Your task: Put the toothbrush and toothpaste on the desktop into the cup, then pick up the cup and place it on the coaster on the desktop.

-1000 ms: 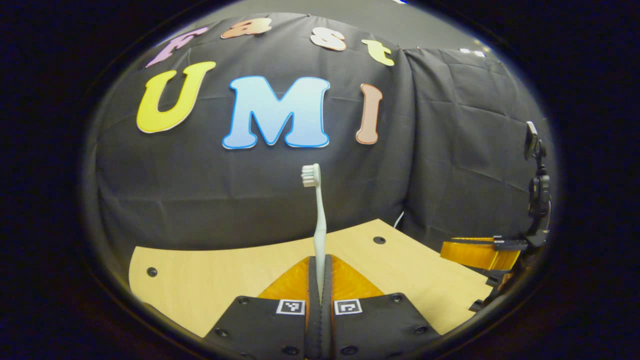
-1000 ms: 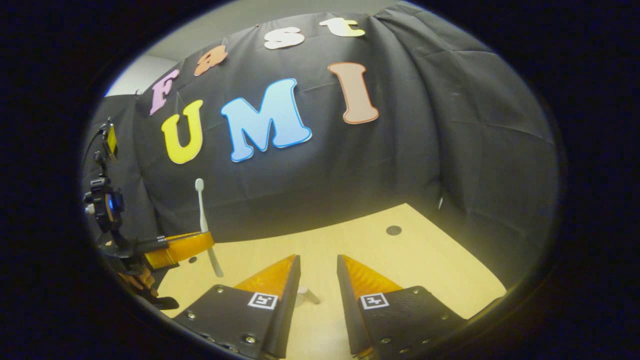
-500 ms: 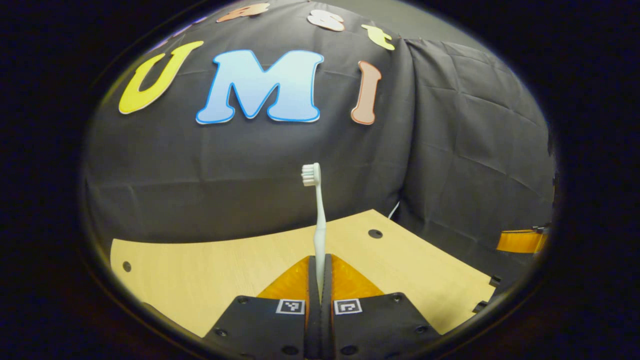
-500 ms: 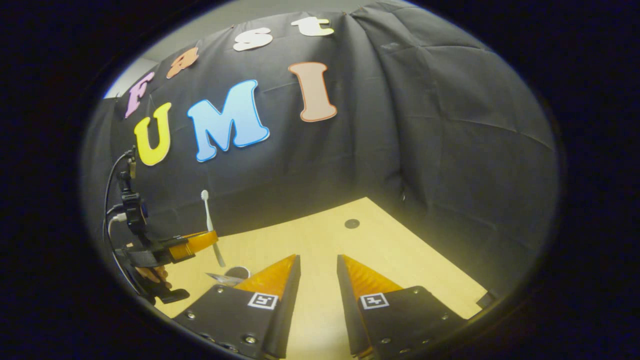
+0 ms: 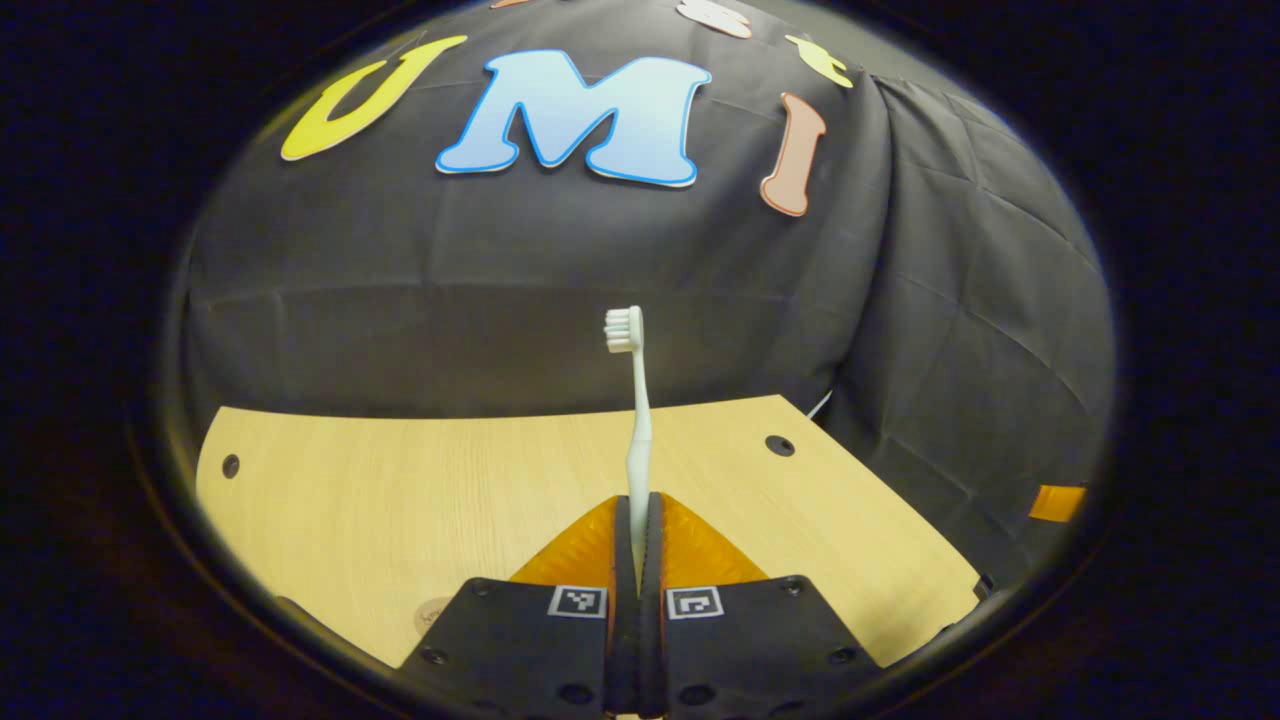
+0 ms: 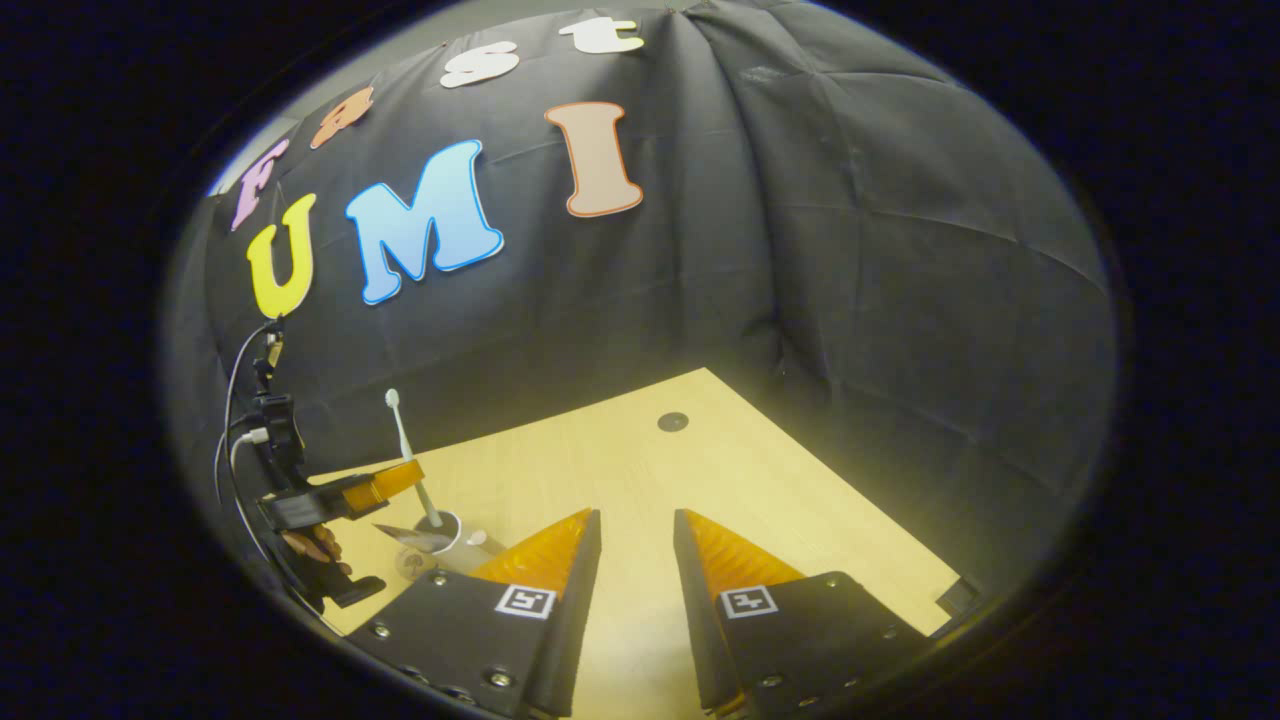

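My left gripper (image 5: pixel 637 505) is shut on the handle of a white toothbrush (image 5: pixel 634 400), which stands upright with its bristle head on top. In the right gripper view, that left gripper (image 6: pixel 385 482) sits at the far left, and the toothbrush (image 6: pixel 403 440) has its lower end at the white rim of a grey cup (image 6: pixel 442 528). A flat silvery piece (image 6: pixel 398 535), perhaps the toothpaste's end, juts out beside the rim; I cannot tell whether it is inside. My right gripper (image 6: pixel 637 525) stands open above the table with nothing between its fingers.
The light wooden table (image 6: pixel 640 470) has dark round holes near its far corners (image 6: pixel 672 421). A small round disc (image 5: pixel 432 614) lies near the table's front left edge. A hand (image 6: pixel 312 547) holds the left gripper. Black cloth walls close the back and right.
The left gripper has come down with the toothbrush, whose lower end now meets the cup's rim. The right gripper stays open and has drawn away to the right, bringing the cup into its view.
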Demonstrator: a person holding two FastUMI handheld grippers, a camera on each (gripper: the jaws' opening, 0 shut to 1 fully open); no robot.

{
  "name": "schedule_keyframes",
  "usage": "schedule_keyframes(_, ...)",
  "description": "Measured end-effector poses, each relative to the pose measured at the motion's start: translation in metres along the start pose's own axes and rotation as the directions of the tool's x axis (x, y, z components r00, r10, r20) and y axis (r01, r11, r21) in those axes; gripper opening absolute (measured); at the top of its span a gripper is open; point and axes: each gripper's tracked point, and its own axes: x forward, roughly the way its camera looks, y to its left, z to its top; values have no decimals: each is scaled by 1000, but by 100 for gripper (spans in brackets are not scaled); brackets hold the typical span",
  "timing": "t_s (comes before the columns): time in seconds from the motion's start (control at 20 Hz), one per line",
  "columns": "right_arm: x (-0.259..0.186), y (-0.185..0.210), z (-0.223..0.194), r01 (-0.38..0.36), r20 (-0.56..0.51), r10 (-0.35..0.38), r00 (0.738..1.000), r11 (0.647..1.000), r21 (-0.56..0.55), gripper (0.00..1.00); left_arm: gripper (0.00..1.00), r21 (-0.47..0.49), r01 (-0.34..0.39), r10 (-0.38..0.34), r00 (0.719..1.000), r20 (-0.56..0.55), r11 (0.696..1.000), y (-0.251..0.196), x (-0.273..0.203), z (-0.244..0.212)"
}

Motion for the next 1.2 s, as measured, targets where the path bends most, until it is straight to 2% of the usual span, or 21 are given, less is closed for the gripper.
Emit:
schedule_keyframes(0.35, 12, 2, -4, -10, -29, 9, 1000, 1000, -9, 43, 9, 6, -43, 43, 999, -23, 999, 5, 7, -14)
schedule_keyframes(0.5, 14, 2, -4, -6, -35, 6, 999, 1000, -8, 45, 14, -20, -29, 28, 999, -21, 999, 3, 5, -16)
schedule_keyframes(0.55, 14, 2, -4, -6, -38, 6, 999, 1000, -9, 45, 14, -29, -16, 15, 1000, -23, 999, -1, 4, -17)
schedule_keyframes(0.6, 16, 3, -4, -9, -42, 8, 999, 1000, -10, 45, 8, -33, -11, 11, 1000, -25, 999, 0, 4, -18)
schedule_keyframes(0.65, 16, 4, -5, -11, -45, 10, 999, 1000, -11, 45, 29, -34, -11, 10, 1000, -29, 999, -1, 2, -18)
schedule_keyframes(0.7, 16, 6, -6, -14, -47, 14, 999, 1000, -11, 45, 29, -29, -17, 16, 999, -30, 999, 0, 1, -18)
schedule_keyframes(0.8, 16, 8, -8, -19, -53, 19, 998, 1000, -14, 46, 67, -31, -21, 20, 999, -26, 999, 1, -1, -16)
schedule_keyframes(0.85, 17, 9, -9, -23, -55, 22, 998, 1000, -16, 46, 76, -34, -23, 22, 1000, -22, 999, 3, -2, -15)
schedule_keyframes(0.9, 17, 10, -8, -24, -56, 23, 998, 1000, -16, 45, 80, -37, -25, 24, 1000, -17, 999, 4, -3, -14)
schedule_keyframes(0.95, 17, 10, -8, -25, -57, 24, 998, 1000, -16, 45, 89, -37, -26, 26, 1000, -15, 999, 4, -6, -13)
schedule_keyframes(1.0, 18, 11, -8, -26, -59, 26, 998, 1000, -15, 45, 81, -32, -38, 38, 999, -15, 999, 7, -9, -13)
schedule_keyframes(1.05, 18, 11, -9, -28, -61, 27, 998, 1000, -14, 45, 89, -31, -37, 37, 999, -16, 999, 7, -11, -13)
schedule_keyframes(1.1, 19, 12, -9, -30, -62, 29, 998, 999, -12, 45, 86, -32, -40, 39, 999, -13, 999, 7, -11, -12)
schedule_keyframes(1.15, 18, 13, -10, -31, -63, 30, 998, 999, -12, 45, 97, -34, -40, 40, 999, -6, 999, 8, -13, -9)
schedule_keyframes(1.2, 18, 14, -10, -33, -66, 32, 997, 999, -12, 45, 97, -37, -41, 41, 999, 0, 998, 8, -15, -6)
